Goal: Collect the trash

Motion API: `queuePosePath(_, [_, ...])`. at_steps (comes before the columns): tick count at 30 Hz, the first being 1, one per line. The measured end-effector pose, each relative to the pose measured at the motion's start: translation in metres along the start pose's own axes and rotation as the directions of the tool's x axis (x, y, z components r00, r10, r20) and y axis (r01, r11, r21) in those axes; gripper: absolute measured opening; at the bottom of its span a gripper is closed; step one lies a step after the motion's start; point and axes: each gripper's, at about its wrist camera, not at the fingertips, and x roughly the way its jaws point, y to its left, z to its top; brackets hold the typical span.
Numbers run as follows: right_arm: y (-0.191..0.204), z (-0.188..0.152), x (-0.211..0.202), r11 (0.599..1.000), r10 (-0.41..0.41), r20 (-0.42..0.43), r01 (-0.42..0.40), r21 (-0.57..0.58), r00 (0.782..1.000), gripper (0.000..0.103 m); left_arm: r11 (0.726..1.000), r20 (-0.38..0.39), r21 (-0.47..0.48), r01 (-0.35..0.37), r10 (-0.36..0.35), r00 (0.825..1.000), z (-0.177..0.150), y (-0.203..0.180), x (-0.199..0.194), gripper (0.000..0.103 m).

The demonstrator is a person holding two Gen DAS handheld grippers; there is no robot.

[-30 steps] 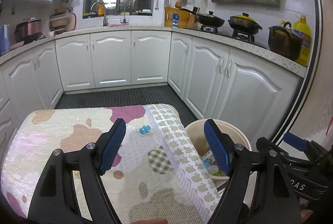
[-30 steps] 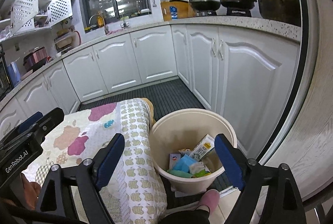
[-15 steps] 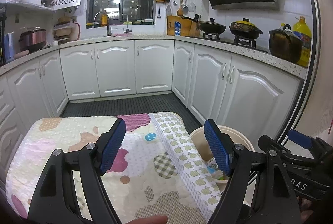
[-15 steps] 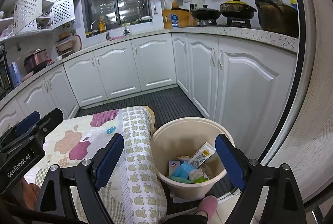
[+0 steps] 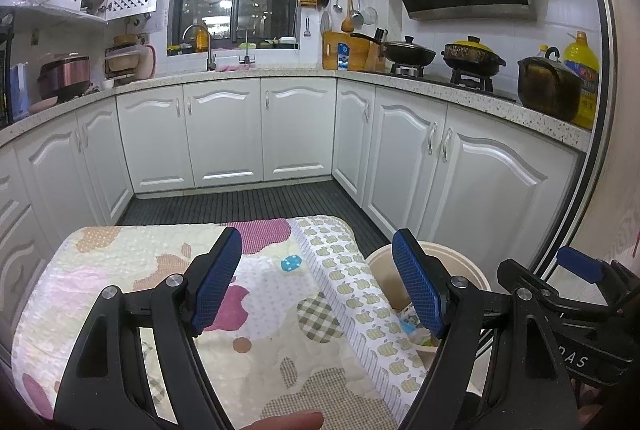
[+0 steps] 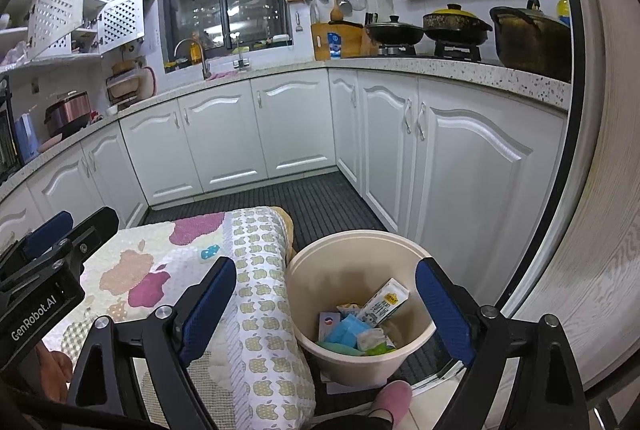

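Both our grippers, left gripper (image 5: 316, 286) and right gripper (image 6: 326, 304), hang apart and empty; the right's jaws just widened. The trash (image 6: 362, 326) sits in the bucket (image 6: 304, 266). Collecting looks finished; any next move needs a fresh target.

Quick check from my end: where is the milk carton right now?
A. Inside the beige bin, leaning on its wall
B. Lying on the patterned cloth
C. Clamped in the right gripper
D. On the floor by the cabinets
A: in the right wrist view the milk carton leans against the inner wall of the beige bin among other trash, and the right gripper holds nothing.
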Motion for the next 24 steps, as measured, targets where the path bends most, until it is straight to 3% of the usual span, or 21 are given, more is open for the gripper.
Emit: queuePosePath(24, [-0.0033,-0.0014,0.0056,1.0,-0.004,-0.014,0.004,-0.002,1.0,0.091,1.0,-0.004,0.019,-0.012,0.012,1.0,-0.0067,-0.003,0.004,0.077])
